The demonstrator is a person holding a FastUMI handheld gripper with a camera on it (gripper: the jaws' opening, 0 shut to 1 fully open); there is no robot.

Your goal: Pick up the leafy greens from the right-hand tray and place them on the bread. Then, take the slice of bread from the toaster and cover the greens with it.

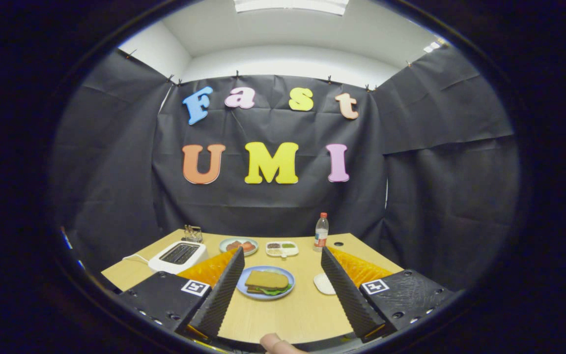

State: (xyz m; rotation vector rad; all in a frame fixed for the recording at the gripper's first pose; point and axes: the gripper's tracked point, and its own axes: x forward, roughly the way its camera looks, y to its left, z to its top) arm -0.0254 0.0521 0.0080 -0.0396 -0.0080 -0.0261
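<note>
While held above the near edge of the counter (283, 314), hand-held gripper (281, 268) spread wide, nothing between the fingers, both fingers clear of every object. Straight ahead, between the two fingers, a blue plate (243, 294) on the counter, carrying the sandwich: top slice of bread (266, 280) lying flat over the leafy greens (274, 291), green edges peeking out at the front and right side, another slice underneath. Left of the plate, behind the left finger, a white toaster (177, 255) with dark slots, cannot tell if anything inside. Beside the right finger, partly hidden by it, a white tray (323, 284). Farther back, a round plate with reddish food (239, 245), then a small divided dish (282, 249) with little portions, then a clear bottle with red cap (321, 232), standing upright near the far edge. At the very bottom, a fingertip of a person (275, 342).
</note>
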